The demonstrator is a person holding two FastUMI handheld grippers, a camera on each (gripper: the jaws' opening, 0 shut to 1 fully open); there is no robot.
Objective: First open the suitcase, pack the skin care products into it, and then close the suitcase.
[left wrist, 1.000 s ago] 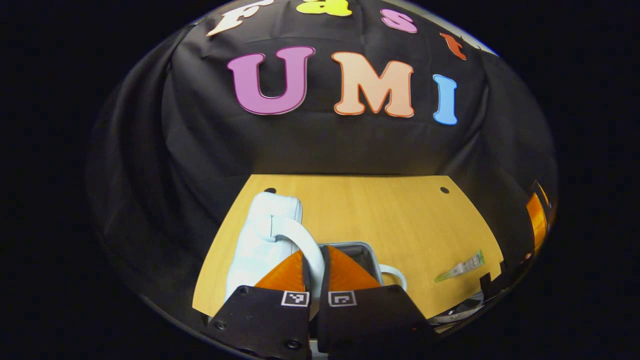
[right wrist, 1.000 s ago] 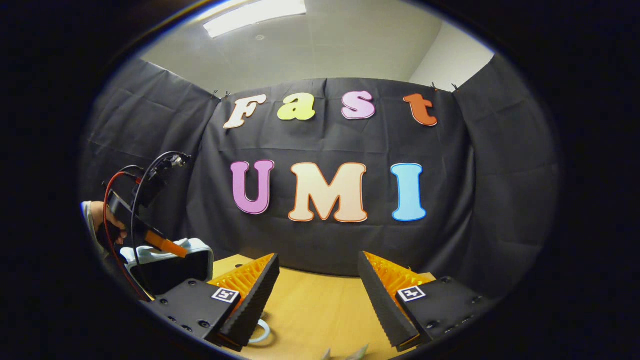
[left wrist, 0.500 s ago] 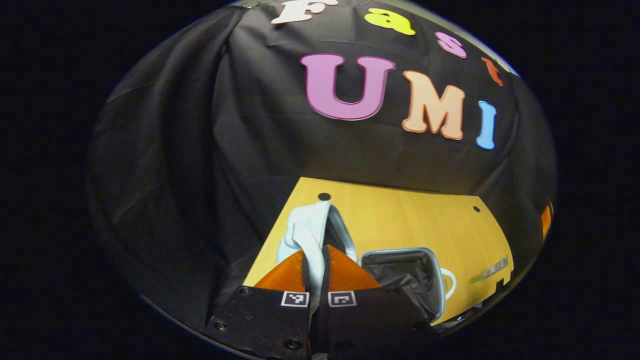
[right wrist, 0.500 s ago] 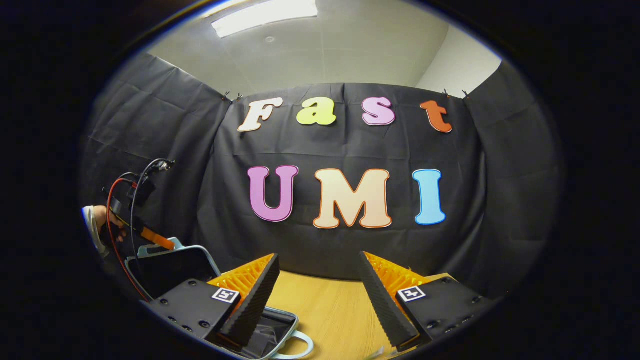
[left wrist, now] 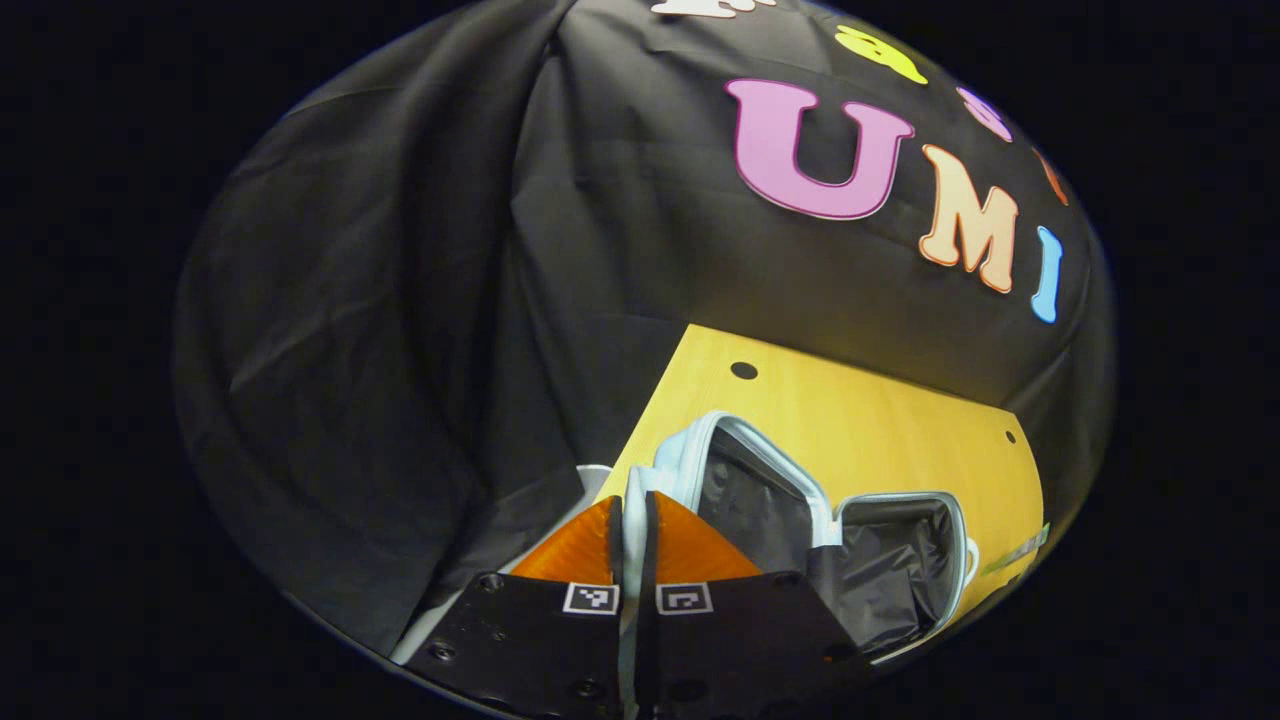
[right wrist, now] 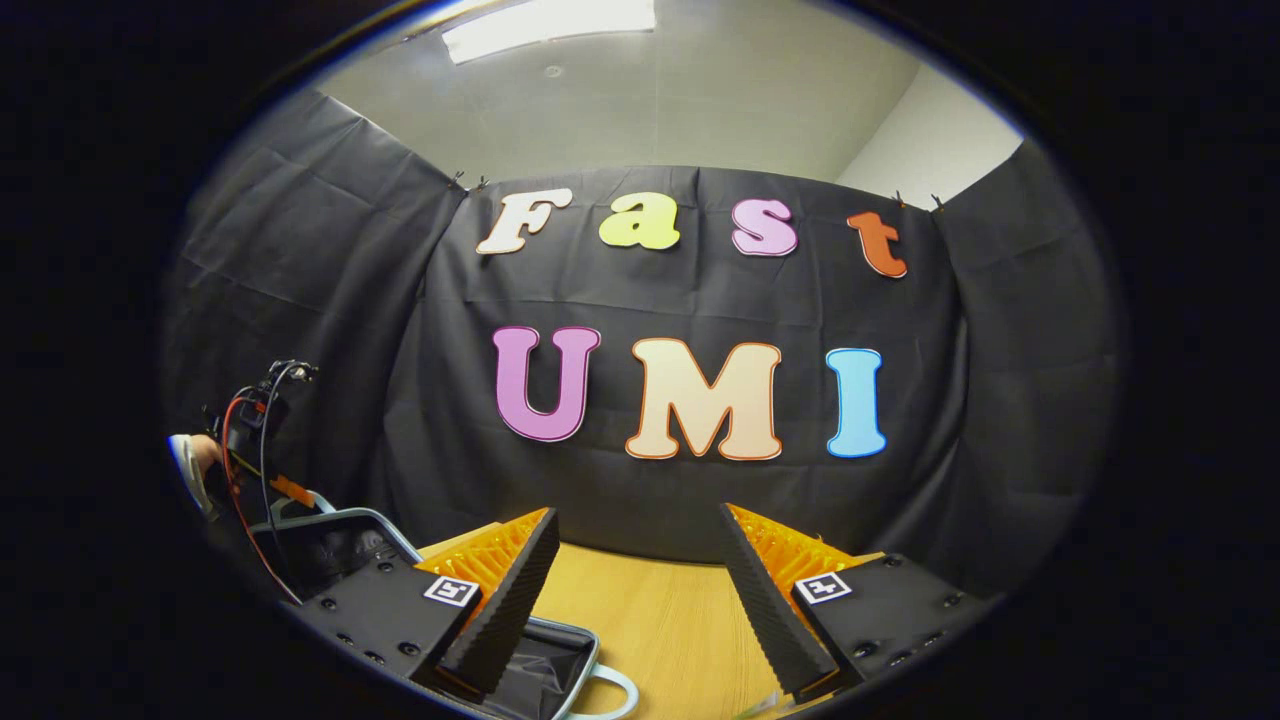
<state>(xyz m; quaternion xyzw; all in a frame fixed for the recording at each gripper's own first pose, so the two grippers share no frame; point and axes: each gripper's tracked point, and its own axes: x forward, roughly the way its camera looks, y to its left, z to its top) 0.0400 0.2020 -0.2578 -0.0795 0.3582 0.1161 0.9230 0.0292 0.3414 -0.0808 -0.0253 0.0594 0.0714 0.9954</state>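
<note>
The small pale-blue hard-shell suitcase [left wrist: 830, 520] is laid open on the light wooden table [left wrist: 880, 430], its dark lining exposed. The lid handle [left wrist: 632, 500] is pinched between the closed fingers of the left gripper [left wrist: 630, 520]. The right gripper [right wrist: 635, 590] is held spread and empty above the table. Packing and closing remain outstanding. A thin greenish item [left wrist: 1015, 552], probably a skin care product, lies beside the case. No brand or label can be read.
</note>
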